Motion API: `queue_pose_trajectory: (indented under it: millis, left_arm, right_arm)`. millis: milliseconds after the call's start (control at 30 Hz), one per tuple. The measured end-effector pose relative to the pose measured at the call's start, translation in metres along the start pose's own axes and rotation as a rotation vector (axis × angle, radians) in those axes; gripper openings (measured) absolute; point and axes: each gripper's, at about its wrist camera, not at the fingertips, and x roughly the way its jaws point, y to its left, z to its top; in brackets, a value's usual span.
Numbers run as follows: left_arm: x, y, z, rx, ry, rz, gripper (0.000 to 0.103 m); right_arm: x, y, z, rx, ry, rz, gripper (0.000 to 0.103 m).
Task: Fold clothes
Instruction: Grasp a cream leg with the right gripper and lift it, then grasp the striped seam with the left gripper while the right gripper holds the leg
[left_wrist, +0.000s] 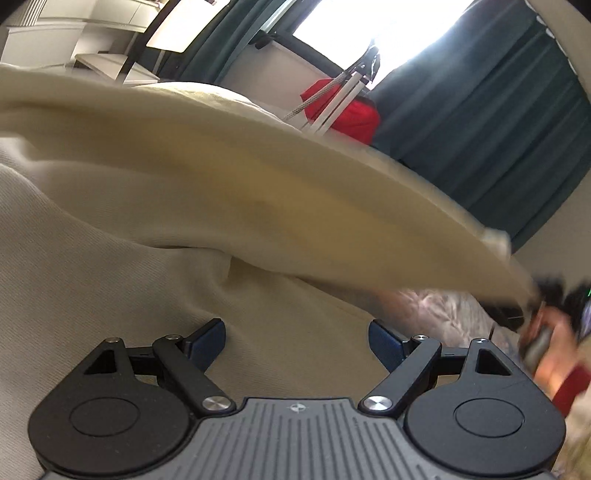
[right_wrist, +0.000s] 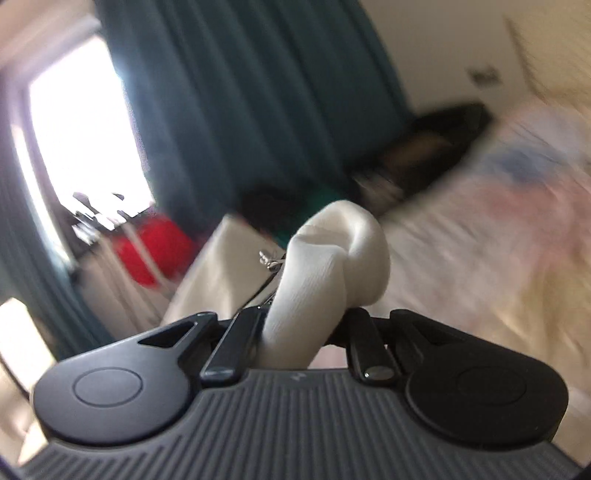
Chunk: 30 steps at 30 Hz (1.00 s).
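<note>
A cream garment (left_wrist: 207, 173) spreads across the left wrist view, one blurred part of it stretched up and to the right, towards a hand and the other gripper at the right edge. My left gripper (left_wrist: 297, 341) hovers just above the cloth, open, its blue pads wide apart with nothing between them. In the right wrist view my right gripper (right_wrist: 306, 325) is shut on a bunched fold of the cream garment (right_wrist: 328, 258), which bulges up between the fingers. More of the garment (right_wrist: 218, 269) trails down to the left.
A bed with a pale patterned cover (right_wrist: 480, 240) lies to the right. Teal curtains (right_wrist: 240, 92) flank a bright window (left_wrist: 369, 22). A red object (left_wrist: 351, 114) and a white metal stand (left_wrist: 332, 99) sit below the window. White furniture (left_wrist: 74, 33) stands at the far left.
</note>
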Motion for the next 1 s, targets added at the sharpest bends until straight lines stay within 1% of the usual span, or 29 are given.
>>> queue_pose_trajectory:
  millis: [67, 133, 167, 333, 567, 600, 733, 833, 867, 900, 933, 1000]
  left_arm:
    - [0.0, -0.002, -0.001, 0.016, -0.002, 0.005, 0.086]
    - [0.0, -0.005, -0.003, 0.04, -0.004, 0.017, 0.086]
    - [0.0, -0.007, -0.004, 0.052, -0.006, 0.025, 0.086]
    - [0.005, -0.012, -0.006, 0.092, -0.004, 0.046, 0.086]
    - [0.003, -0.013, -0.006, 0.117, -0.013, 0.056, 0.086]
    - [0.001, -0.015, -0.007, 0.132, -0.021, 0.062, 0.086]
    - [-0.009, -0.028, -0.013, 0.254, -0.073, 0.105, 0.086]
    - [-0.008, -0.034, -0.016, 0.284, -0.077, 0.109, 0.086]
    - [-0.007, -0.035, -0.017, 0.286, -0.075, 0.111, 0.086]
    - [-0.005, -0.035, -0.017, 0.284, -0.072, 0.114, 0.086]
    - [-0.002, -0.036, -0.016, 0.282, -0.068, 0.117, 0.086]
    - [0.002, -0.037, -0.016, 0.281, -0.067, 0.123, 0.086]
  right_arm:
    - [0.009, -0.047, -0.03, 0.05, 0.102, -0.083, 0.012]
    - [0.012, -0.081, -0.054, 0.085, 0.161, -0.096, 0.012]
    - [0.011, -0.087, -0.058, 0.09, 0.167, -0.089, 0.012]
    - [0.001, -0.092, -0.062, 0.081, 0.137, -0.049, 0.012]
    - [-0.01, -0.107, -0.06, 0.094, 0.096, -0.049, 0.012]
    - [-0.012, -0.109, -0.06, 0.095, 0.09, -0.049, 0.012]
    - [-0.01, -0.115, -0.063, 0.11, 0.083, -0.041, 0.012]
    - [-0.007, -0.114, -0.063, 0.109, 0.089, -0.029, 0.019]
    - [-0.009, -0.115, -0.062, 0.112, 0.096, -0.015, 0.025]
    - [-0.01, -0.115, -0.061, 0.116, 0.104, -0.001, 0.037]
    - [-0.015, -0.112, -0.061, 0.108, 0.107, 0.008, 0.044]
    - [-0.03, -0.103, -0.059, 0.08, 0.108, 0.018, 0.077]
